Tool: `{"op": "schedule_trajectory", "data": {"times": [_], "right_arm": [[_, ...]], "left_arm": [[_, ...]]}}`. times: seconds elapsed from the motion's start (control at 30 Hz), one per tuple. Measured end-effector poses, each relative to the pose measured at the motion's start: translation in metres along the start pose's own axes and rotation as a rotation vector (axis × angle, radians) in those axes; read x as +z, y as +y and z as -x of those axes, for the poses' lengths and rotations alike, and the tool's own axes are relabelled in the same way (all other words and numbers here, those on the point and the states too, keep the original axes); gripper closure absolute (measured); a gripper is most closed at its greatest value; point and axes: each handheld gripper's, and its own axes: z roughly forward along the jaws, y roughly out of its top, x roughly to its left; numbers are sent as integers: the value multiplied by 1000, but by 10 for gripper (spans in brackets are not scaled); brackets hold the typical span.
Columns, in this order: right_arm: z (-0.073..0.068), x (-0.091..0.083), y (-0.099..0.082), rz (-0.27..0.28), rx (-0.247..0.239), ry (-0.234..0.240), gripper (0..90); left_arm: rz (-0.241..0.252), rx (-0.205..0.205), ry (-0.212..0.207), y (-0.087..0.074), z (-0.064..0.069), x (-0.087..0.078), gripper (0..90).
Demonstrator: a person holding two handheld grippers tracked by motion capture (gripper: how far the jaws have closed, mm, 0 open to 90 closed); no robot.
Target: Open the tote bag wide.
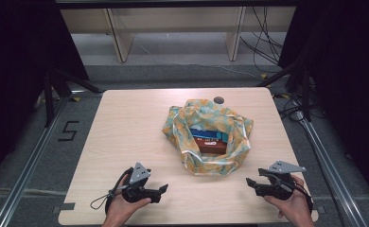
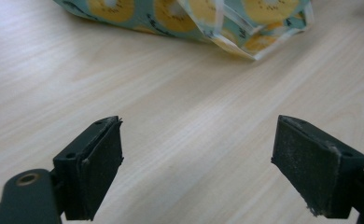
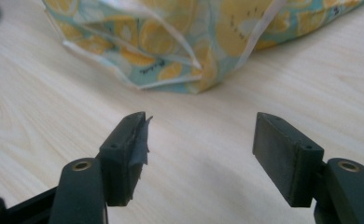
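A cloth bag (image 1: 206,135) printed with yellow fruit on teal lies open in the middle of the wooden table (image 1: 126,127). Inside it I see a blue packet (image 1: 205,133) and a dark red box (image 1: 214,147). My left gripper (image 1: 162,190) rests low near the table's front left, open, with bare wood between its pads (image 2: 96,168). My right gripper (image 1: 250,183) sits at the front right, also open and empty. The bag's edge (image 2: 194,18) lies beyond the left jaws, and its folded corner (image 3: 171,51) lies just past the right jaws.
A round cable hole (image 1: 218,100) sits in the table's far edge behind the bag. Black stands and cables (image 1: 291,85) flank the table, and a shelf unit (image 1: 173,28) stands on the floor beyond.
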Motion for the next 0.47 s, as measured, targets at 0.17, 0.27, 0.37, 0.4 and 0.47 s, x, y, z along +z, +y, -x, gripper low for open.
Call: {"op": "schedule_trajectory", "data": {"times": [0.17, 0.27, 0.37, 0.4, 0.47], "right_arm": [[-2, 2, -6, -24, 22, -10, 357], [0, 4, -7, -35, 20, -16, 356], [1, 4, -7, -41, 14, -18, 355], [4, 5, -7, -30, -30, -25, 355], [3, 6, -8, -33, -16, -14, 351]], "left_arm": [[17, 19, 1, -2, 1, 2, 151], [14, 2, 7, -3, 0, 4, 150], [-9, 19, 7, -3, -3, 4, 150], [-7, 18, 10, -3, -3, 4, 150], [9, 4, 13, -3, -3, 5, 150]]}}
